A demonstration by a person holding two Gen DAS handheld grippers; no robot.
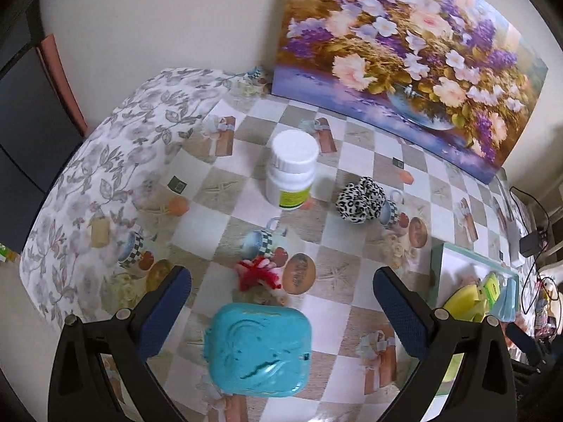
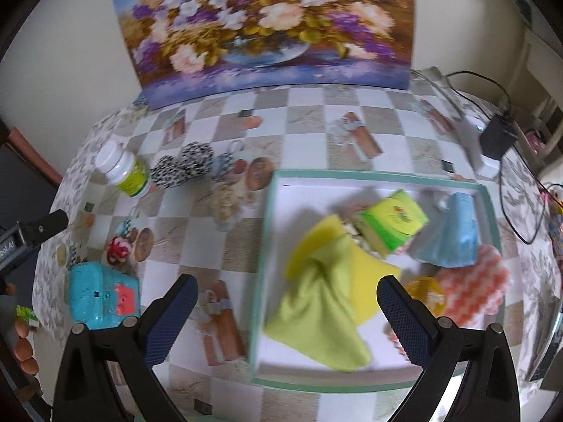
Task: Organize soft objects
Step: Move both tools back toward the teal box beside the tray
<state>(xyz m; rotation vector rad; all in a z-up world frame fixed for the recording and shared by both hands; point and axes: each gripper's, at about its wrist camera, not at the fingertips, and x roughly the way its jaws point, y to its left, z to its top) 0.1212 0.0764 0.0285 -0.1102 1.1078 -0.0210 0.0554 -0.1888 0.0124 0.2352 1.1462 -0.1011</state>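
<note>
A shallow box with a teal rim [image 2: 373, 174] holds a green cloth [image 2: 316, 320], a yellow sponge [image 2: 366, 281], a green pack [image 2: 394, 221], a blue pack [image 2: 454, 232] and an orange-white cloth [image 2: 475, 288]. My right gripper [image 2: 286, 313] is open and empty above the green cloth. My left gripper [image 1: 281, 302] is open and empty over a red-white yarn pompom [image 1: 258, 274] and a turquoise plastic case [image 1: 258, 348]. A leopard-print scrunchie [image 1: 360, 199] lies farther back; it also shows in the right wrist view [image 2: 183, 168]. The box corner shows in the left wrist view [image 1: 454, 251].
A white pill bottle [image 1: 290, 168] stands behind the pompom, also seen from the right [image 2: 123, 172]. A flower painting [image 1: 404, 56] leans on the back wall. A black charger [image 2: 496, 137] and cables lie at the table's right edge. The table [image 1: 225, 232] has a checkered cloth.
</note>
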